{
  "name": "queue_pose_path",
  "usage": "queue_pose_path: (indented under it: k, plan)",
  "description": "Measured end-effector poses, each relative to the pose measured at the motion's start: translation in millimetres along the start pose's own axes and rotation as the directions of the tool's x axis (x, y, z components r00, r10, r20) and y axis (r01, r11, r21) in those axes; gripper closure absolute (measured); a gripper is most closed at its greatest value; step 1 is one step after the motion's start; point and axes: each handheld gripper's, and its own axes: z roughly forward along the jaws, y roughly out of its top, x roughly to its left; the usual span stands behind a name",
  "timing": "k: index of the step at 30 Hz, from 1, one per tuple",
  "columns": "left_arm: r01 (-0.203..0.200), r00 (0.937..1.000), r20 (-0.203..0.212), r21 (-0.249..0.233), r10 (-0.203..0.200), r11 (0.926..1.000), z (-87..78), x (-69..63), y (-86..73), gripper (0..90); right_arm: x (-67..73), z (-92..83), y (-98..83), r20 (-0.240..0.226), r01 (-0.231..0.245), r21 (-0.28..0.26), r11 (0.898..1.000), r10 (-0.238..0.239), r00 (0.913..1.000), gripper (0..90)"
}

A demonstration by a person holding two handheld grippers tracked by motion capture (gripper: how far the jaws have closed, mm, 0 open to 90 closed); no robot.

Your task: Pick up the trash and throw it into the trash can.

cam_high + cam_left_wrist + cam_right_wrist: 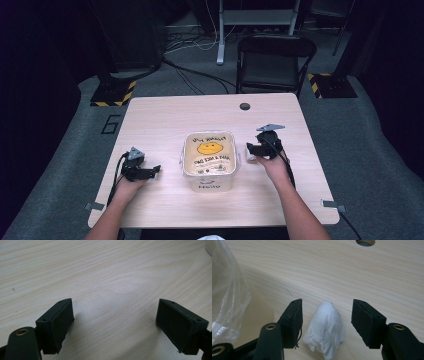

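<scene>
Two grippers rest on the pale wooden tabletop (150,115) in the high view, either side of a plastic tub (209,159) lined with a clear bag and printed with a yellow smiley; the left gripper (156,170) sits apart on the tub's left, the right gripper (248,150) just beside its right wall, where a small white scrap (251,159) peeks out beneath it. The left gripper view has that gripper's jaws spread wide over bare wood, holding nothing. In the right gripper view, a crumpled white paper wad (325,328) lies on the tabletop between the jaws, which stand partly open with a gap on each side of it, pads not yet pressing; the bag's clear film (229,295) bulges at the left. The step looks like picking up the wad, likely to drop it in the tub. Next the jaws need to close squarely on the soft, wrinkled paper, which should squash easily, then lift clear.
</scene>
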Motion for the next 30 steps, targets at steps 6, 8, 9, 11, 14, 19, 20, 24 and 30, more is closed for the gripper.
queue_pose_path:
  k: [6,8,9,11,14,19,20,24,30]
  plan:
    - [0.0,1.0,0.0,0.0,0.0,1.0,0.0,0.0,0.0,14.8,1.3,7.3,-0.9,0.0,-0.013,0.004,1.0,0.013,0.9999,42.1]
    - [0.0,1.0,0.0,0.0,0.0,1.0,0.0,0.0,0.0,14.8,1.3,11.4,-3.2,0.002,-0.018,0.005,1.0,0.018,0.9998,42.1]
    - [0.0,1.0,0.0,0.0,0.0,1.0,0.0,0.0,0.0,14.8,2.0,12.8,-3.9,0.006,-0.026,0.006,1.0,0.026,0.9996,42.1]
    - [0.0,1.0,0.0,0.0,0.0,1.0,0.0,0.0,0.0,14.8,1.8,14.5,-5.0,0.008,-0.02,0.004,1.0,0.02,0.9998,42.1]
    - [0.0,1.0,0.0,0.0,0.0,1.0,0.0,0.0,0.0,14.8,1.8,21.3,-9.6,0.015,-0.029,0.019,0.999,0.029,0.9995,41.5]
    - [0.0,1.0,0.0,0.0,0.0,1.0,0.0,0.0,0.0,14.8,1.2,26.2,-11.7,0.021,-0.03,0.022,0.999,0.03,0.9993,40.6]
    - [0.0,1.0,0.0,0.0,0.0,1.0,0.0,0.0,0.0,14.8,2.0,28.2,-12.7,0.025,-0.028,0.025,0.999,0.028,0.9993,39.9]
    - [0.0,1.0,0.0,0.0,0.0,1.0,0.0,0.0,0.0,14.8,4.7,31.9,-15.4,0.046,-0.017,0.043,0.999,0.015,0.9988,38.8]
    - [0.0,1.0,0.0,0.0,0.0,1.0,0.0,0.0,0.0,14.8,4.4,35.0,-16.7,0.053,-0.014,0.052,0.999,0.011,0.9985,39.0]
